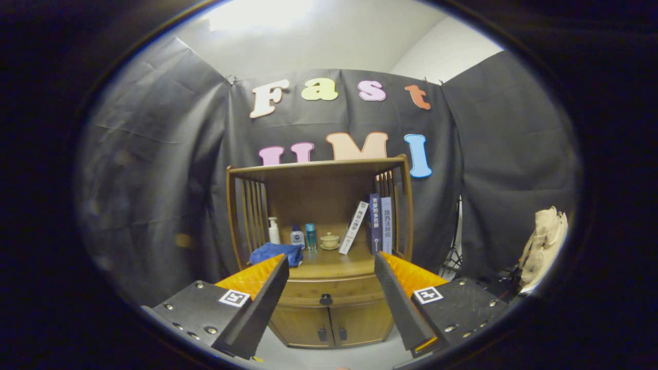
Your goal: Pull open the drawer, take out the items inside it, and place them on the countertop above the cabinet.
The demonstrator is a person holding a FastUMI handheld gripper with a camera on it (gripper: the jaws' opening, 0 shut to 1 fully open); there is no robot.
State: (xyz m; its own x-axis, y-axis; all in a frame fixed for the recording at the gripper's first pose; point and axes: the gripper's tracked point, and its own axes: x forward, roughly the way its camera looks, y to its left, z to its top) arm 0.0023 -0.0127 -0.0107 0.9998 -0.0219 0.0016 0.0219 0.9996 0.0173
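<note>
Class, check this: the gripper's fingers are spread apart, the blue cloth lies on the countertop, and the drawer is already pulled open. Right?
Not quite. In the gripper view the drawer is shut, its knob untouched. The gripper is open, and the blue cloth does lie on the countertop.

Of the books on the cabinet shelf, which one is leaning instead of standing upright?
The white book, left of the two upright books, leans right against them. The open tool is short of the cabinet.

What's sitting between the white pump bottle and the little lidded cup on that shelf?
In the gripper view, two small bottles: a white one and a blue one. The open gripper hangs well short of them.
</note>
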